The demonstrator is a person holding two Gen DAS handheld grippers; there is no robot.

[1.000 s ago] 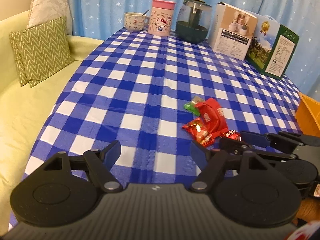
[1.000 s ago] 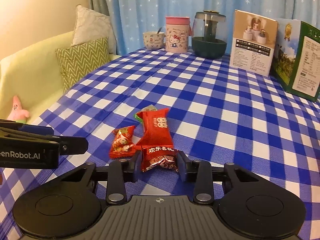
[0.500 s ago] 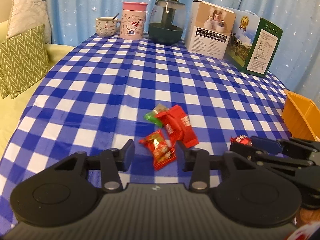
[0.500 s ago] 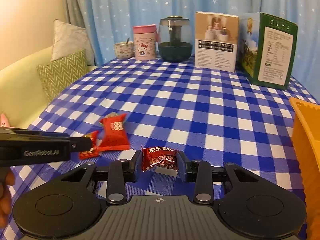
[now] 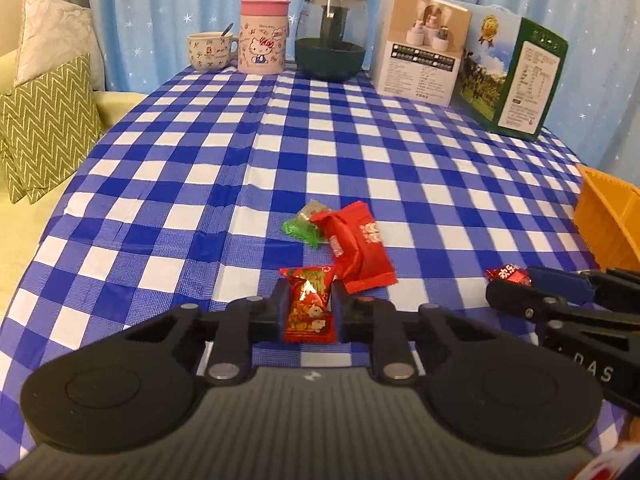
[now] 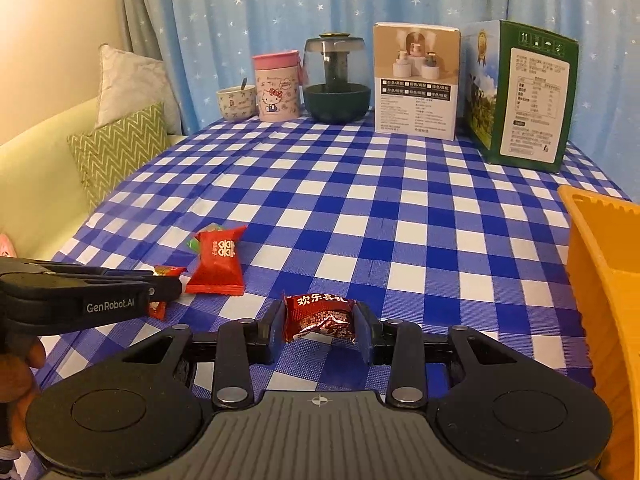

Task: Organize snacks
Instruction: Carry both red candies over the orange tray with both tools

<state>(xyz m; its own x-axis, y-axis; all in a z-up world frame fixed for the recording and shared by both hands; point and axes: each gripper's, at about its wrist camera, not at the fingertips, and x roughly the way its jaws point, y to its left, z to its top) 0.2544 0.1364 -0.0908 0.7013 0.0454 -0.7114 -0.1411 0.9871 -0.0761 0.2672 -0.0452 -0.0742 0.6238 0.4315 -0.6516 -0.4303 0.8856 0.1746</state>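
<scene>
On the left, a pale yellow sofa (image 5: 24,240) with a green zigzag cushion (image 5: 44,128) and a grey cushion (image 5: 56,40) is seen beside the table, which is covered by a blue and white checked cloth (image 5: 280,140). Along the far edge, in front of a blue starred curtain (image 5: 160,8), a patterned cup (image 5: 210,51) with a spoon, a pink lidded mug (image 5: 263,36), a dark green glass jar (image 5: 331,34), a white box (image 5: 422,46) and a green box (image 5: 516,76) are lined up from left to right. The left gripper (image 5: 309,306) is low over the near part of the cloth; its jaws have just been closing and are now pressed narrowly on a small red snack packet (image 5: 309,304) with a printed picture. Just beyond it, a larger red packet (image 5: 358,250) lies on the cloth, touching a green wrapped sweet (image 5: 304,224) at its far left corner. Further right, the right gripper (image 6: 320,330) is seen clamped on a dark red packet (image 6: 320,316) with white characters, held above the cloth. At the right edge of the table an orange bin (image 6: 600,264) stands, well apart from the loose snacks. Part of a person's hand (image 6: 20,392) is seen at the lower left of the right wrist view, behind the left gripper.
</scene>
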